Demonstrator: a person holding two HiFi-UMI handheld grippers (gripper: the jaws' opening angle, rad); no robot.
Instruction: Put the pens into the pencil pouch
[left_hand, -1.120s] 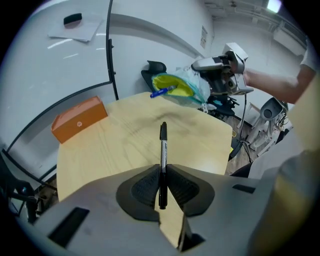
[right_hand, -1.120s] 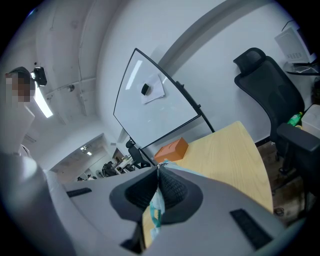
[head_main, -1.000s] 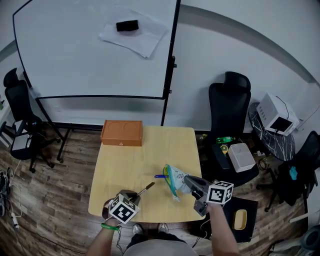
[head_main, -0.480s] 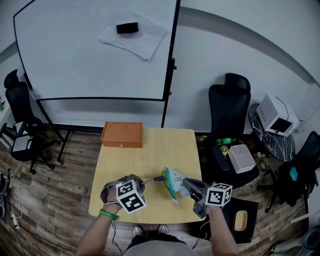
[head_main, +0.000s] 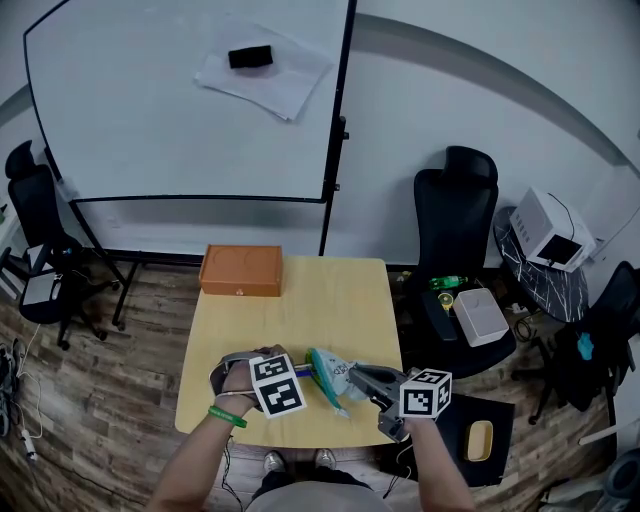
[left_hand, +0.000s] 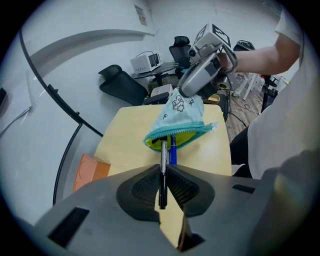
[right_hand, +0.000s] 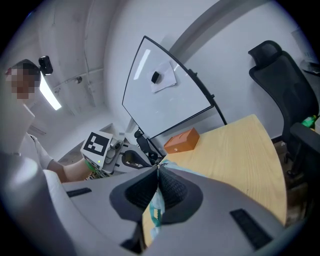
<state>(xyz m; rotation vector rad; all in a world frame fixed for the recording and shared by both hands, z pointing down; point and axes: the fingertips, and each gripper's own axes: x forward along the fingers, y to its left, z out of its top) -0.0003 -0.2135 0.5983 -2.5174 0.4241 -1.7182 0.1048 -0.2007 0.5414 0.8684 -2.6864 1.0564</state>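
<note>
A light blue pencil pouch (left_hand: 181, 117) with a teal zipper and yellow-green lining hangs open-mouthed above the wooden table (head_main: 300, 295). My right gripper (head_main: 362, 378) is shut on the pouch's fabric (right_hand: 159, 202) and holds it up. My left gripper (left_hand: 163, 192) is shut on a black and silver pen (left_hand: 163, 167), whose tip sits inside the pouch mouth. A blue pen (left_hand: 173, 150) lies in the mouth beside it. In the head view the pouch (head_main: 328, 374) sits between the two grippers near the table's front edge, with the left gripper (head_main: 292, 372) right at its opening.
An orange box (head_main: 241, 270) lies at the table's far left edge. A whiteboard (head_main: 190, 100) stands behind the table, and a black office chair (head_main: 455, 215) with clutter stands to the right. Another black chair (head_main: 40, 215) is at far left.
My left gripper has carried the pen right and forward, from the front left of the table to the pouch mouth. The right gripper shifted the pouch slightly left.
</note>
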